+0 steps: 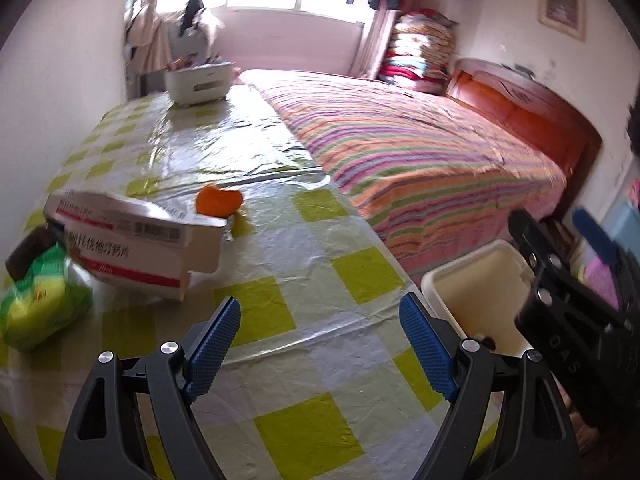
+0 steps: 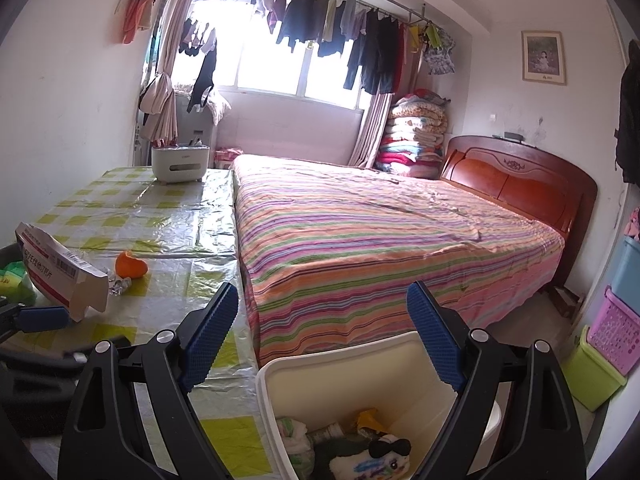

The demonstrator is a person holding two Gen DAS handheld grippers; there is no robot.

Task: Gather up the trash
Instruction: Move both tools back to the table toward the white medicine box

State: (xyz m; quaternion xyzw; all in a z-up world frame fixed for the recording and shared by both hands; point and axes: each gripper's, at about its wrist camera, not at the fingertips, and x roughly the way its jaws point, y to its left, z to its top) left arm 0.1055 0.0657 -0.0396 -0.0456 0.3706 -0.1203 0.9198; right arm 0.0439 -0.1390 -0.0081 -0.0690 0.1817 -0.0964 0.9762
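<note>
Left wrist view: my left claw (image 1: pixel 320 340) hangs apart and empty over the worktop (image 1: pixel 304 240), the torn carton (image 1: pixel 136 240) at ten o'clock, light and crushable, best pinched across its flap. Right wrist view alone shows my right claw (image 2: pixel 324 336), also apart, above trash inside the bin (image 2: pixel 276 392).

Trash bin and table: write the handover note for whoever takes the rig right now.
Left claw: open, empty, over the checkered table.
Right claw: open, empty, above the white bin beside the table.
Done: some trash already lies in the bin.
Left on the table: opened medicine box, orange peel, a small crumpled wrapper next to the peel, green bag at the left edge.
</note>
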